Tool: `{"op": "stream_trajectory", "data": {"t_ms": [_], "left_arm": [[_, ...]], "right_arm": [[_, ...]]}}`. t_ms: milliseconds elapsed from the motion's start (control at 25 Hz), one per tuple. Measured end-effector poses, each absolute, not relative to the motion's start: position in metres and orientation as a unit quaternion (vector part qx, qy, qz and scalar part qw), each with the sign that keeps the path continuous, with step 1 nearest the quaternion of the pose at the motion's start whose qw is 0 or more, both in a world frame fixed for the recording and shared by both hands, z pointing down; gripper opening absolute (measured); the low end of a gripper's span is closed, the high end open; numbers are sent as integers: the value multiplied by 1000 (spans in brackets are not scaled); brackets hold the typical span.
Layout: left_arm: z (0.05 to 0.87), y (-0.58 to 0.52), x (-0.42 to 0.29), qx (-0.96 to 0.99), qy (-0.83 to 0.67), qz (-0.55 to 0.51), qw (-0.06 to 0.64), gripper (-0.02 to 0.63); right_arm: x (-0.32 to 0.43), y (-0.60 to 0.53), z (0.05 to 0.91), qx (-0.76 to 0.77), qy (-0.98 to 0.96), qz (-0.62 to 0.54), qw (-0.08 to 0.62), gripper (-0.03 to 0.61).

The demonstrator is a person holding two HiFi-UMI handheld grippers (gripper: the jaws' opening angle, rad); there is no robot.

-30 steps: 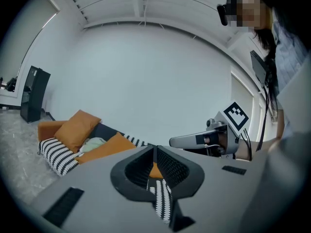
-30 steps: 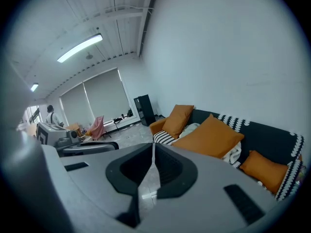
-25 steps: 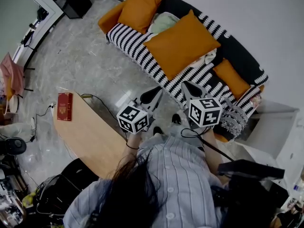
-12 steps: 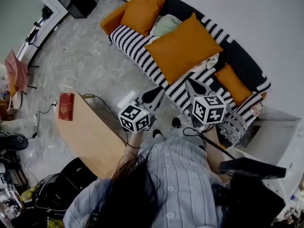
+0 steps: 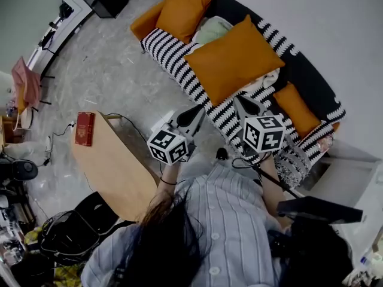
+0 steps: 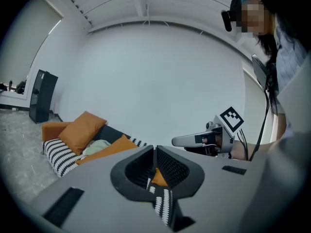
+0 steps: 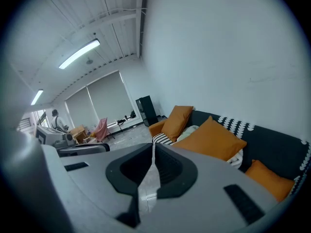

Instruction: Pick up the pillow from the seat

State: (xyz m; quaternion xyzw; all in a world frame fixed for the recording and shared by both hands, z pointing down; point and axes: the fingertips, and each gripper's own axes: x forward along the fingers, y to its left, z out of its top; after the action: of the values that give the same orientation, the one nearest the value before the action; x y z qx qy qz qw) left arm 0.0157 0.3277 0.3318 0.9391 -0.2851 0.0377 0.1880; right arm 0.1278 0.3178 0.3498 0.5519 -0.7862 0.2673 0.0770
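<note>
Pillow (image 5: 233,58): big, square, plain orange, plump, pointed corners, no print. It lies turned corner-up on the black-and-white striped seat (image 5: 170,49) of the sofa (image 5: 299,70), about mid-sofa, leaning toward the dark backrest and partly over a pale cloth (image 5: 209,30). Two more in orange: a tall cushion (image 5: 185,8) at the far end and a small cushion (image 5: 294,103) at the near end. Left gripper (image 5: 196,113) and right gripper (image 5: 239,103) are both held in front of the sofa, near the pillow, not touching it. Fingers of both are pressed together, nothing between them. Wooden counter (image 5: 114,166) beside the person, red book (image 5: 85,128) on its end.
</note>
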Motion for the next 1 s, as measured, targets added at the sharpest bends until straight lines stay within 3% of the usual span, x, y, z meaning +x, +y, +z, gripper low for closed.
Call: {"op": "stream_trajectory", "data": {"t_ms": [1000], "left_arm": [[360, 269, 21, 931, -292, 55, 214, 12]], "right_arm": [[144, 261, 382, 550, -774, 300, 91, 29]]}}
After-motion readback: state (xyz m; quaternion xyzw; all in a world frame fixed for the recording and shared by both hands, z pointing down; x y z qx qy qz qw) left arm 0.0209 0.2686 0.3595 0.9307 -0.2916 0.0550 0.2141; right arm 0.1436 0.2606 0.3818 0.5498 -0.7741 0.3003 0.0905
